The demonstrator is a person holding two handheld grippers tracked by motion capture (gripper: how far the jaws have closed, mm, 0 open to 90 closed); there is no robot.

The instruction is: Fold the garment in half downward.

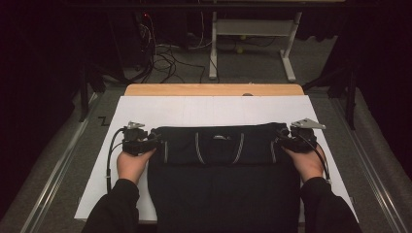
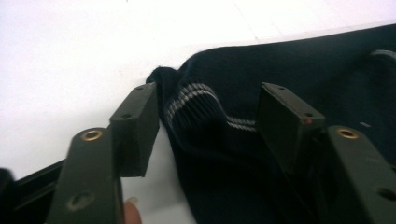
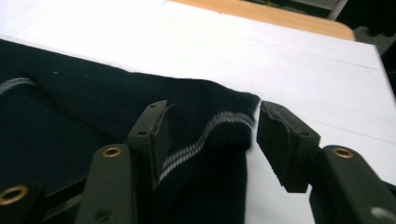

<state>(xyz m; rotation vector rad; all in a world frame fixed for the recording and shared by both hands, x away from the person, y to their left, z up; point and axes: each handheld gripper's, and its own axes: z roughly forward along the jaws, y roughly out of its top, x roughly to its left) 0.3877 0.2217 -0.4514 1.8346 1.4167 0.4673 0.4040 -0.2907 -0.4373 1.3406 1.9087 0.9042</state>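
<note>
A dark navy garment [image 1: 223,165] with thin grey stripes lies folded on the white board [image 1: 194,109]. My left gripper [image 1: 154,140] sits at the left end of the fold, my right gripper [image 1: 282,138] at the right end. Seen from the left gripper, the left gripper [image 2: 210,107] stands open, and a striped ribbed corner of the garment [image 2: 299,60] lies loose between the jaws. Seen from the right gripper, the right gripper [image 3: 215,121] is open too, with the other striped corner of the garment [image 3: 70,107] lying between its jaws, unpinched.
The white board rests on a wooden table [image 1: 214,90] whose far edge shows behind it. Bare board lies beyond the garment and beside both hands. Farther back on the floor are a grey desk frame [image 1: 252,43] and tangled cables [image 1: 165,60].
</note>
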